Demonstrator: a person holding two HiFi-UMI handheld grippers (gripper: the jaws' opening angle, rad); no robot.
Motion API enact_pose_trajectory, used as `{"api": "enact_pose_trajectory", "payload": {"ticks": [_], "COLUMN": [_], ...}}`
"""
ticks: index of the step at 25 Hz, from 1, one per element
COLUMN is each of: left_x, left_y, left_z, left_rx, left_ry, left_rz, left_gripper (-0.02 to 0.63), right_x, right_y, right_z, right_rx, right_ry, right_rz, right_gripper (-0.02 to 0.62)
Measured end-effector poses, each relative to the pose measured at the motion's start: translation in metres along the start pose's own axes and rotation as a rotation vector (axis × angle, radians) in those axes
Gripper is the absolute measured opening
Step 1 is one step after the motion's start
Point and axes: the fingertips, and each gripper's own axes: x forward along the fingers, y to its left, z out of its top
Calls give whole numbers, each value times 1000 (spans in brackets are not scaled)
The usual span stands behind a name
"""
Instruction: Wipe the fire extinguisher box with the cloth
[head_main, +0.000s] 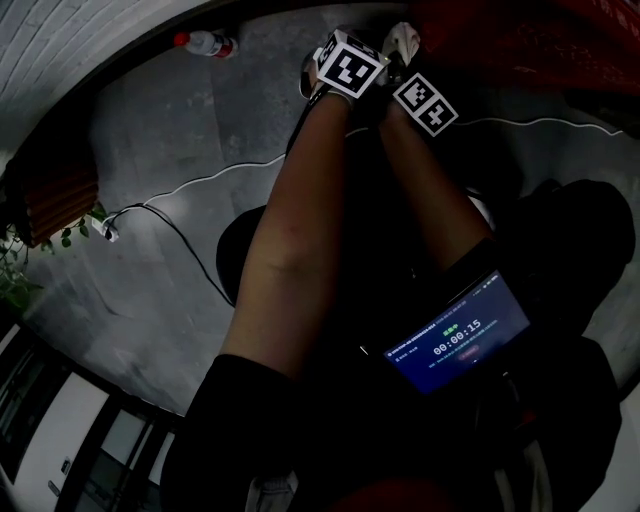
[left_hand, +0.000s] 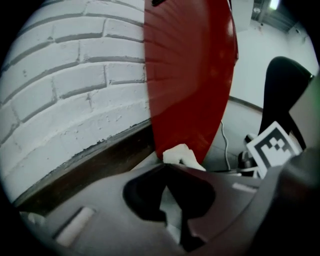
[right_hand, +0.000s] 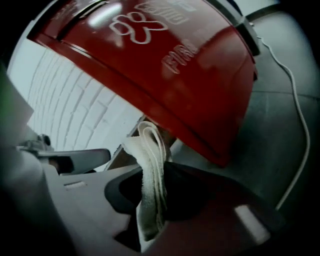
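The jaws of the right gripper (right_hand: 150, 167) are seen clamped on a white folded cloth (right_hand: 150, 145). Its upper fold stands out past the jaw tips and reaches the lower edge of the glossy red fire extinguisher box (right_hand: 170, 75); whether it actually touches the box cannot be told.

The jaws of the left gripper (left_hand: 167, 167) are drawn together at the tips. A bunch of the same cloth (left_hand: 181, 155) is pinched there, and a pale strip of it is seen in the gap behind the tips. This bunch lies against the foot of the box (left_hand: 190, 75).

White lettering and a looped emblem are noted on the box face, too distorted to be read. A white painted brick wall (left_hand: 75, 90) with a dark base strip is recorded to the left of the box. A grey concrete floor (head_main: 180, 130) is seen below the box, and a thin white cable (right_hand: 300, 125) runs across it to the box's right.

In the head view both black-and-white marker cubes, left (head_main: 350, 65) and right (head_main: 425, 103), are found side by side just left of the box (head_main: 520, 40). A clear plastic bottle with a red cap (head_main: 205, 43) lies on the floor well to the left of the box.
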Motion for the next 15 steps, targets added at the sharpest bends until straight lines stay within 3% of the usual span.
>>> {"api": "enact_pose_trajectory", "payload": {"ticks": [5,12,15], "left_x": [-43,-147,-191], "left_y": [22,33,29], "left_z": [33,101,142], "left_rx": [-50,-115,-82], "left_ry": [-138,-422,-524], "left_rz": [86,186,219], "left_gripper": [-2,-2,-2], "right_x": [-36,-118,-154], "right_y": [78,177,211], "right_z": [20,71,97], "right_rx": [-217,-496,-592], "right_ry": [8,-66,-110], "right_rz": [179,431,523], "right_gripper": [81,81,81]}}
